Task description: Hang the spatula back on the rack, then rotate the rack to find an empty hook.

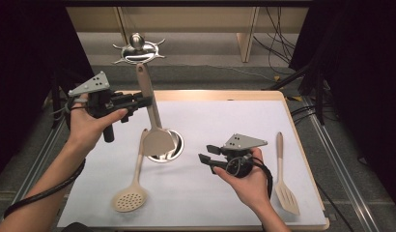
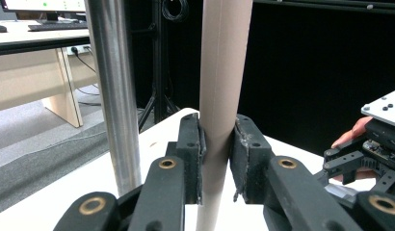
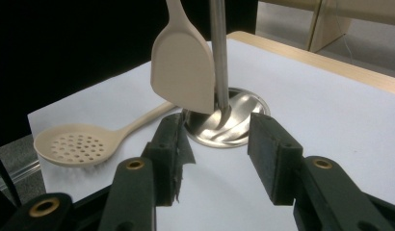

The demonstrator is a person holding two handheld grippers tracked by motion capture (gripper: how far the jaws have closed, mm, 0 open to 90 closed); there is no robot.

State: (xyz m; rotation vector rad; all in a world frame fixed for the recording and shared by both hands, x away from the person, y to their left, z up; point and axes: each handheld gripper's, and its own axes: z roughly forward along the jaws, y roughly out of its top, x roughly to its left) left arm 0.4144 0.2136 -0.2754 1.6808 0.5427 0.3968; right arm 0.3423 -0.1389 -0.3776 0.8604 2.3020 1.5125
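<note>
Spatula (image 1: 151,112): long axis near vertical, handle end up toward 12 o'clock, blade down toward 6 o'clock. Beige, smooth, solid flat blade, slim rounded handle. Location: held above bench (image 1: 234,116), blade hanging just beside round steel base (image 1: 176,147) at bench centre-left. Left gripper (image 1: 147,101): pads clamped on spatula handle at mid-length. Right gripper (image 1: 205,153): jaws apart, nothing between, at 4 o'clock from base.

Black grippers (image 1: 138,102), grey plates, brass pivots
</note>
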